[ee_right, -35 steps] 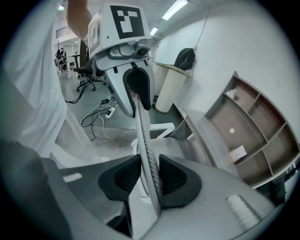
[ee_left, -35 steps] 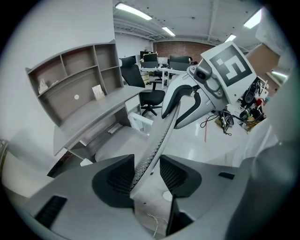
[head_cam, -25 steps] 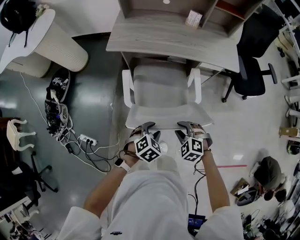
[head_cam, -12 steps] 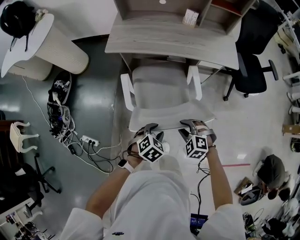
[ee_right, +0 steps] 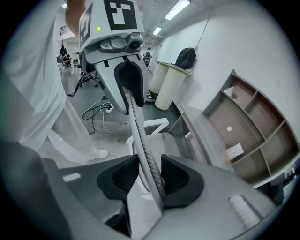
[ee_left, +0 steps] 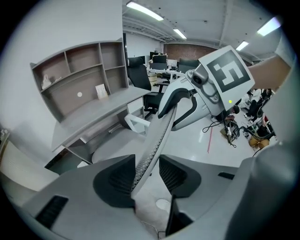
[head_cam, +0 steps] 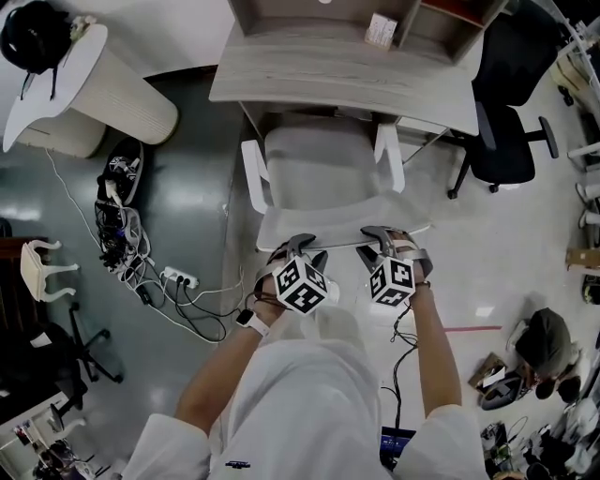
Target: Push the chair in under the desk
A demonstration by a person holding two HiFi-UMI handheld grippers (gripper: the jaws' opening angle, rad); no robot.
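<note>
Since the wide grey wood-grain desk lies straight ahead of the person, at the top of the head view, the coming push goes directly away from the body. The desk's long axis runs left to right, with an open shelf unit on its far side.

The light grey office chair stands between desk and person and faces the desk. Its seat front is at or just under the near desk edge, and most of the seat shows. Judged only partly in, so most of the travel is left. The two white armrests stand just short of the desk edge, and whether they clear under it cannot be told.

The thin mesh backrest rim is the part nearest the person. It runs left to right, parallel to the desk edge and square to the push line.

The left gripper sits on the left half of the rim and the right gripper on the right half, well apart. Neither is nearer, so it looks like an even two-handed push.

Both forearms reach forward, and the grippers pitch steeply down and forward over the rim.

- **Left jaws:** apart, straddling the rim. One pad is against it, and a slit of floor shows at the other.
- **Right jaws:** have just been opening. The rim is between them but loose, not clamped.
</note>
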